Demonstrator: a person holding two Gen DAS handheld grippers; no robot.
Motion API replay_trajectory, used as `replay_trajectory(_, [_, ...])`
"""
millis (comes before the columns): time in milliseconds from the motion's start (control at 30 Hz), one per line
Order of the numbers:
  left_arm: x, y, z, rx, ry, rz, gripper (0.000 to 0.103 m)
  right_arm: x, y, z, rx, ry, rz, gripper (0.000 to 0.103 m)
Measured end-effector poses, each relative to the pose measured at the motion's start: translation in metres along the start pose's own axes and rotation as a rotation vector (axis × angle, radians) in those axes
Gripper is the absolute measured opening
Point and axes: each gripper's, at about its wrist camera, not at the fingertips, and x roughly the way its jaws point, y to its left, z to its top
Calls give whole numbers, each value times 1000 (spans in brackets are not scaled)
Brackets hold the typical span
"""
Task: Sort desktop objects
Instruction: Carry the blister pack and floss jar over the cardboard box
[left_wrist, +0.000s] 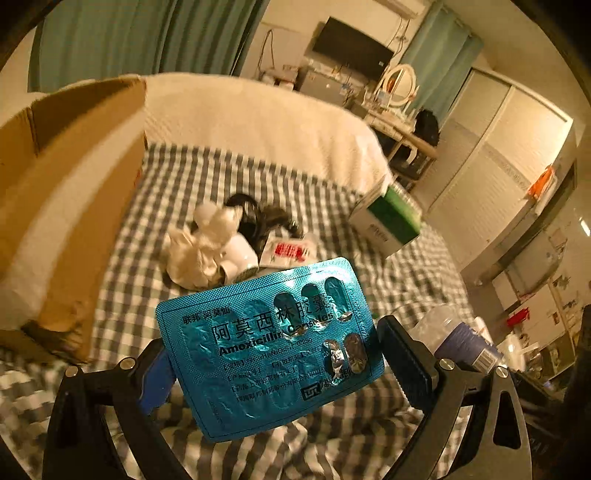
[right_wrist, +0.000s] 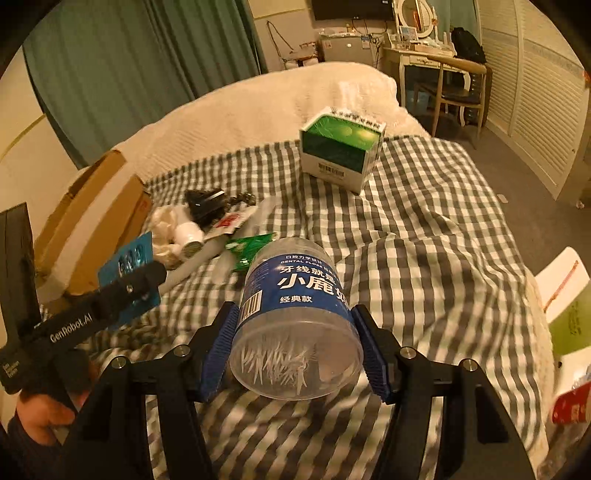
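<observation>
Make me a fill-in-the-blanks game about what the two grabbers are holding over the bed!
1. The left hand-held gripper holds a blue blister pack with "_____ Capsules" printed on it.
2. The right hand-held gripper holds a clear jar of dental _____ picks.
3. The bedsheet has a grey and white _____ pattern.
4. The green and white box stands on the _____.

Missing words: Amoxicillin; floss; checked; bed

Far wall: green curtains (right_wrist: 110, 74), dark TV (right_wrist: 352, 9), round mirror (right_wrist: 413, 16) on a desk (right_wrist: 417, 55), wooden chair (right_wrist: 458, 85) beside it. Louvred wardrobe doors (right_wrist: 535, 92) on the right. White blanket (right_wrist: 258, 107) across the bed's far end.
</observation>
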Motion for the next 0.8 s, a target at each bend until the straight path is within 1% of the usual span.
replay_trajectory(133, [-31,3,19,23,-66,1,99,-28,21,4,-18,-30,35,62])
replay_trajectory(233, [-54,15,39,13,-103,-6,99,-49,47,12,-50,-69,73,62])
replay_trajectory(267, [-65,23,49,7,-126,2,99,-55,57,16,-63,-83,83,62])
replay_trajectory(367, [-80,43,71,17,-170,48,99,-73,91,32,-110,-122,122,62])
replay_trajectory(467, [-98,73,92,19,-214,110,99,-83,131,49,-154,-147,194,62])
replay_trajectory(500, [-105,88,100,12,-232,139,99,-84,145,56,-174,-153,218,62])
replay_trajectory(600, [-116,120,112,0,-265,213,99,-77,192,74,-229,-148,287,62])
replay_trajectory(667, [-116,142,116,-9,-270,257,99,-62,219,82,-239,-113,329,62])
replay_trajectory(733, [-114,167,117,-31,-264,289,99,-42,242,88,-242,-77,367,62])
replay_trajectory(800, [-107,191,117,-49,-248,321,99,-24,267,92,-261,-55,376,62])
